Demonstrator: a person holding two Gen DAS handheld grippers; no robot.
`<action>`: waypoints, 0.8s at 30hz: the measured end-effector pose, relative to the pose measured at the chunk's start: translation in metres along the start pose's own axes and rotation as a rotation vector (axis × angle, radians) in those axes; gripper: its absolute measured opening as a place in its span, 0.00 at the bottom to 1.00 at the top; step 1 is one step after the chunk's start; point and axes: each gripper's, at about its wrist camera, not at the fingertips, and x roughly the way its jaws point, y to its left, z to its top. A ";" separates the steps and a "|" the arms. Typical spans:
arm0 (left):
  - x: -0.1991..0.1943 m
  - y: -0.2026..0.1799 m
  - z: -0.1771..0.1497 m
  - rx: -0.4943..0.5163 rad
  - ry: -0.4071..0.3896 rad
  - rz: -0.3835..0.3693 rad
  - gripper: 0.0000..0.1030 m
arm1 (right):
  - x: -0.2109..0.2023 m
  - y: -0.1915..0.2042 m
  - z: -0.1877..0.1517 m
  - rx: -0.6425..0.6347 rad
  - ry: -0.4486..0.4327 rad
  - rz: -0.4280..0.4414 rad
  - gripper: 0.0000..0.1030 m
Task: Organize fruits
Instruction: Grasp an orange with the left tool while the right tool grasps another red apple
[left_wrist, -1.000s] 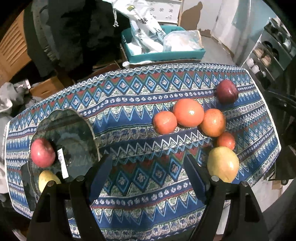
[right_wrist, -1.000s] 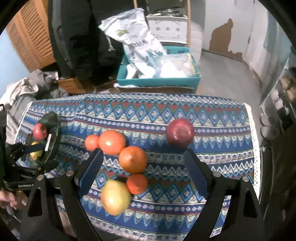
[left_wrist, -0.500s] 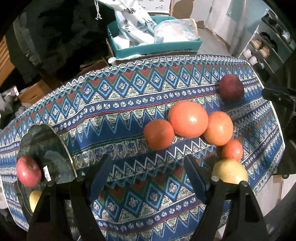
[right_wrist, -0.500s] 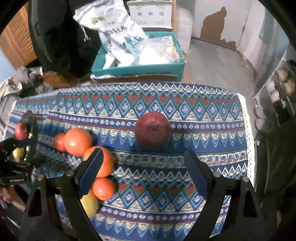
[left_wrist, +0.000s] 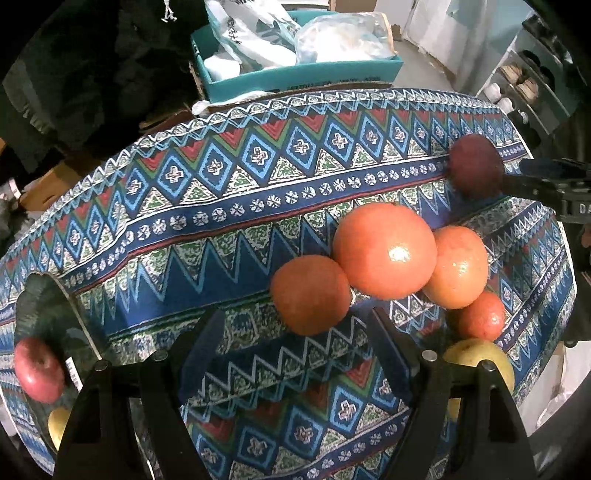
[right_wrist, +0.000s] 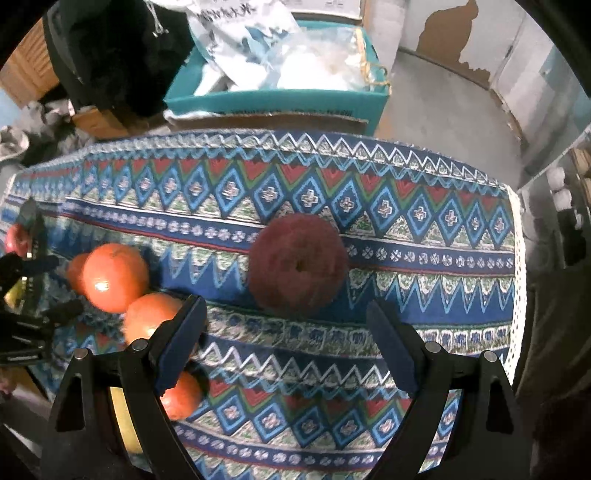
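Fingers on both grippers are standing apart, empty, as they are dropping closer: the right gripper (right_wrist: 284, 328) is now closing in over the dark red apple (right_wrist: 298, 262), the left gripper (left_wrist: 295, 339) probably toward the nearest orange (left_wrist: 310, 293), so pickups seem imminent.

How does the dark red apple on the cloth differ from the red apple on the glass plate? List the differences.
The dark red apple is deep maroon; the red apple is brighter pinkish red. The dark one sits directly on the patterned cloth, alone; the red one rests on the glass plate near a yellow fruit. Both are round, ungripped apples.
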 end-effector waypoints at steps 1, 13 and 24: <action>0.001 0.000 0.001 -0.001 0.001 -0.003 0.79 | 0.004 -0.002 0.001 0.006 0.006 0.004 0.86; 0.022 0.004 0.015 -0.001 0.023 -0.053 0.79 | 0.043 -0.006 0.015 0.008 0.034 0.028 0.86; 0.026 -0.003 0.018 0.028 0.003 -0.101 0.49 | 0.056 -0.005 0.028 0.025 0.011 0.057 0.72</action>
